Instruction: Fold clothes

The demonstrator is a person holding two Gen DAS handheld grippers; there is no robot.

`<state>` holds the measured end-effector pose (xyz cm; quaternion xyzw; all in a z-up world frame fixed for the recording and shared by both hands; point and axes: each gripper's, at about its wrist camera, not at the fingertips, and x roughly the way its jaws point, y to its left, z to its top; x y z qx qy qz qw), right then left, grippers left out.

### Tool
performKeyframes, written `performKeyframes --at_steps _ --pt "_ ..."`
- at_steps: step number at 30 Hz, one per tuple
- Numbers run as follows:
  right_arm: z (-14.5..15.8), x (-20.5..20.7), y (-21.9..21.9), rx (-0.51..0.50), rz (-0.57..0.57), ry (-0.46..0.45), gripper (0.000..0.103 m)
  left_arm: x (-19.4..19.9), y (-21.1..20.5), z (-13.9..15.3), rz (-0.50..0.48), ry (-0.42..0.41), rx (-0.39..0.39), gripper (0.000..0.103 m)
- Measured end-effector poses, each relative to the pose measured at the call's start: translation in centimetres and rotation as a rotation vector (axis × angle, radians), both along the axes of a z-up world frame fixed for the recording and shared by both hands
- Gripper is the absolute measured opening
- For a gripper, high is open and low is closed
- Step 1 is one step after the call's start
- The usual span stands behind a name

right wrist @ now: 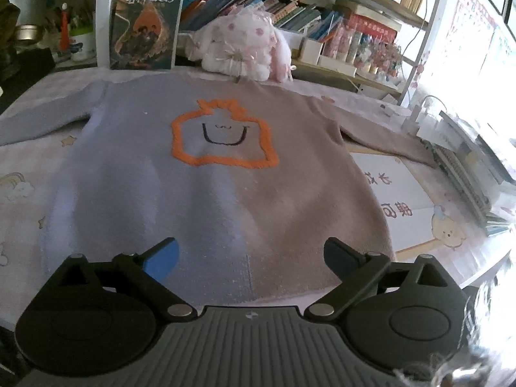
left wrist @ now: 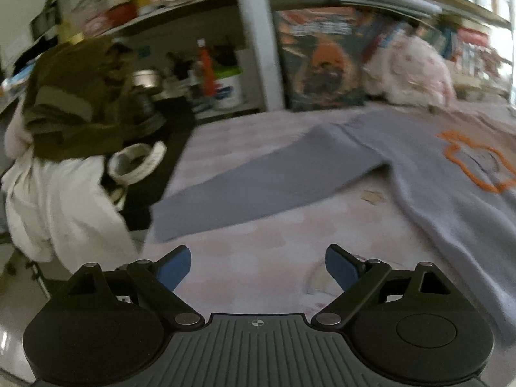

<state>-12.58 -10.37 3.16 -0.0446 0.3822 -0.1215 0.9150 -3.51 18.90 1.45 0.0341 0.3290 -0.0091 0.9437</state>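
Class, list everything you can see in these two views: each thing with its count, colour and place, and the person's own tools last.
Sweater: one, half blue, half tan, orange outline; spread flat on the table.
Table cover: one, pale pink; under the sweater.
Plush rabbit: one, white and pink; behind the collar.
Book: one, dark cover; upright, beside the rabbit.
Clothes pile: brown on white; the table's left end.
Left gripper: one, black; jaws open.
Right gripper: one, black; jaws open, over the hem.

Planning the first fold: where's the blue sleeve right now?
In the left wrist view, the blue sleeve lies flat on the table, stretching left from the sweater, ahead of the open left gripper.
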Motion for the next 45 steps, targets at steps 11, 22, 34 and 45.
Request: performKeyframes --at_steps 11,22,34,45 --pt "0.5 -0.9 1.3 -0.041 -0.013 0.037 0.097 2.9 7.7 -0.3 0.225 -0.042 -0.268 0.091" --pt "1.0 -1.8 2.2 -0.088 0.004 0.068 0.097 6.7 12.0 -3.4 0.465 -0.051 -0.454 0.04" --pt "1.1 -1.1 2.6 -0.092 0.007 0.069 0.097 8.7 12.1 -4.7 0.509 -0.033 -0.771 0.022" --pt "1.5 -0.4 2.1 -0.111 -0.002 0.058 0.097 9.7 13.4 -5.6 0.661 -0.029 -0.909 0.003"
